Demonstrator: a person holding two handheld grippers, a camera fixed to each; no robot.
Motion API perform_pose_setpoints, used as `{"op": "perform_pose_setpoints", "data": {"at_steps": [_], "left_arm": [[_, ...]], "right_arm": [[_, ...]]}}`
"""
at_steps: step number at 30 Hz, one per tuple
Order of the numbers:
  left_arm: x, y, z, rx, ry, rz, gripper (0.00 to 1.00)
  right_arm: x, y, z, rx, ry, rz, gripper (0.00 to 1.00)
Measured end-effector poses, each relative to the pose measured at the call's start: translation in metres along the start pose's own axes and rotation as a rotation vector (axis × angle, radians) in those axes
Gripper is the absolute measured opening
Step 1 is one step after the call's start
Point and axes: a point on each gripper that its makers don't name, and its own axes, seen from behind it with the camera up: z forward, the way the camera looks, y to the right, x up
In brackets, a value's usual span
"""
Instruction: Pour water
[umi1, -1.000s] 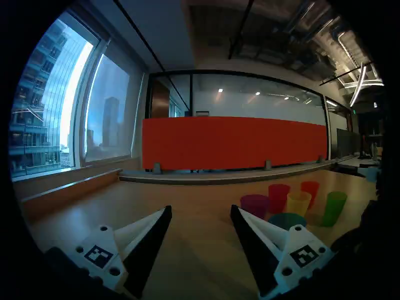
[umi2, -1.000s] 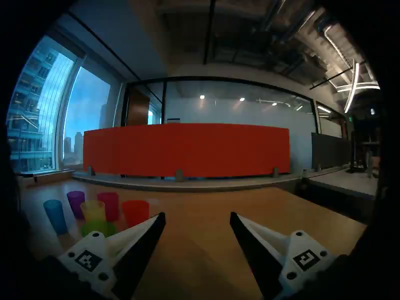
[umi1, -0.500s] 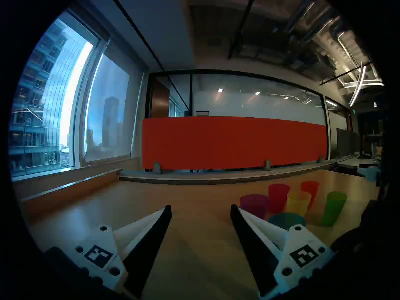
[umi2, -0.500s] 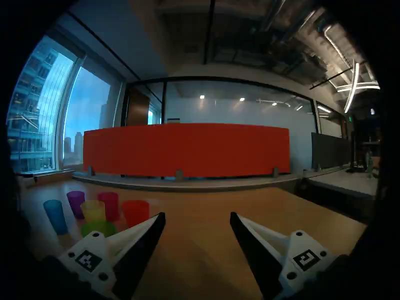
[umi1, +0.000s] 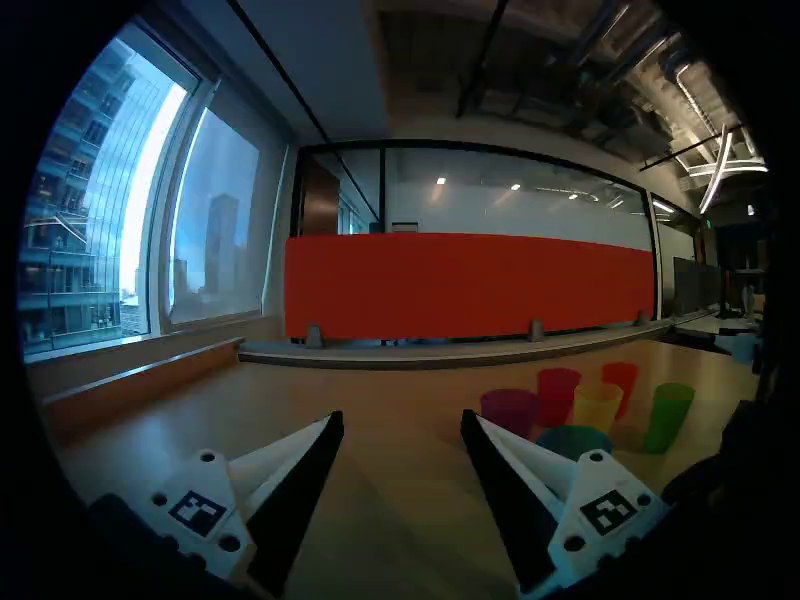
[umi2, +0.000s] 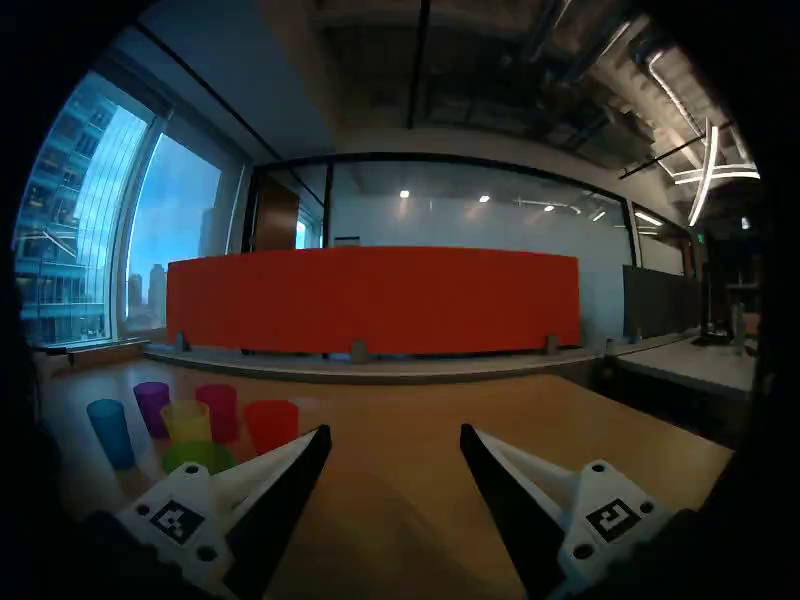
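Several coloured plastic cups stand grouped on the wooden table (umi1: 400, 400). In the left gripper view they are right of my open left gripper (umi1: 400, 425): purple cup (umi1: 509, 410), pink-red cup (umi1: 556, 395), yellow cup (umi1: 597, 406), orange-red cup (umi1: 620, 383), green cup (umi1: 667, 415), and a teal cup (umi1: 574, 441) partly behind the right finger. In the right gripper view they stand left of my open right gripper (umi2: 393, 435): blue cup (umi2: 110, 432), purple cup (umi2: 152, 405), yellow cup (umi2: 187, 422), pink cup (umi2: 220, 410), orange-red cup (umi2: 271, 423), green cup (umi2: 197, 456). Nothing sits between either pair of fingers.
A long red partition (umi1: 465, 285) runs along the table's far edge (umi2: 370, 300). Tall windows (umi1: 110, 230) line the left side. Another desk (umi2: 690, 365) lies off to the right beyond the table edge.
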Motion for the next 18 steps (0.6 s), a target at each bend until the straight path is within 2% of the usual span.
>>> {"op": "perform_pose_setpoints", "data": {"at_steps": [18], "left_arm": [[-0.0012, 0.0008, 0.0000, 0.000, 0.000, 0.000, 0.87]], "right_arm": [[-0.0001, 0.0004, 0.0002, 0.000, 0.000, 0.000, 1.00]]}}
